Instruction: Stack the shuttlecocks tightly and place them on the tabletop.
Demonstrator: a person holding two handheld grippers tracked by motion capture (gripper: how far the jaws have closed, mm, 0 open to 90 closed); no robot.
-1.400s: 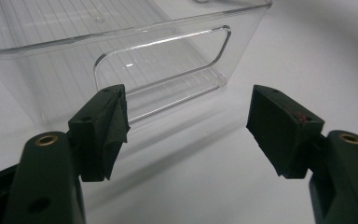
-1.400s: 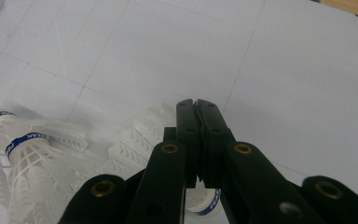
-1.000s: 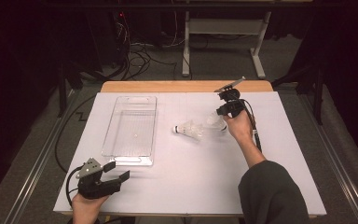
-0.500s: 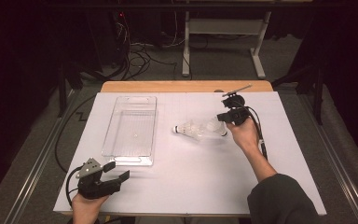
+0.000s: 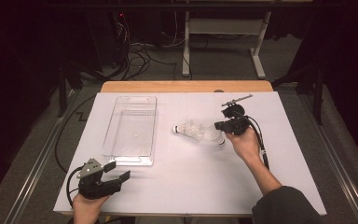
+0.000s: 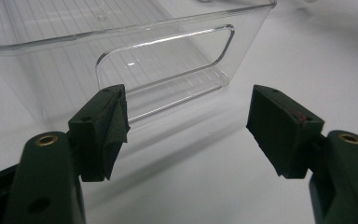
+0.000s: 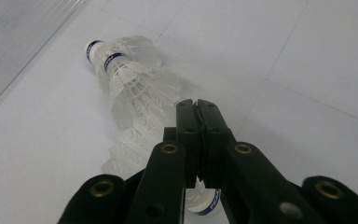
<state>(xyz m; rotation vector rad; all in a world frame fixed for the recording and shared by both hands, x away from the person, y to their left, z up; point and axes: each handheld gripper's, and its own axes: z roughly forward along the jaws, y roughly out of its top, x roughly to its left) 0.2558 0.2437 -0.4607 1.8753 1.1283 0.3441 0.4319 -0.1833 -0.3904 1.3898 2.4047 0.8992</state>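
Jaws on your right gripper (image 7: 196, 106) are pressed together with nothing between them, tips poised over the stack of shuttlecocks (image 7: 130, 95). Your right gripper view shows blue-banded corks and nested white feathers; from the high view the shuttlecocks (image 5: 196, 132) read as a pale blur just right of the clear bin (image 5: 131, 129). Your left gripper (image 5: 116, 173) sits near the bin's nearest end, jaws wide apart and holding nothing. Your left gripper view adds the bin's cut-out handle (image 6: 165, 63), facing those jaws.
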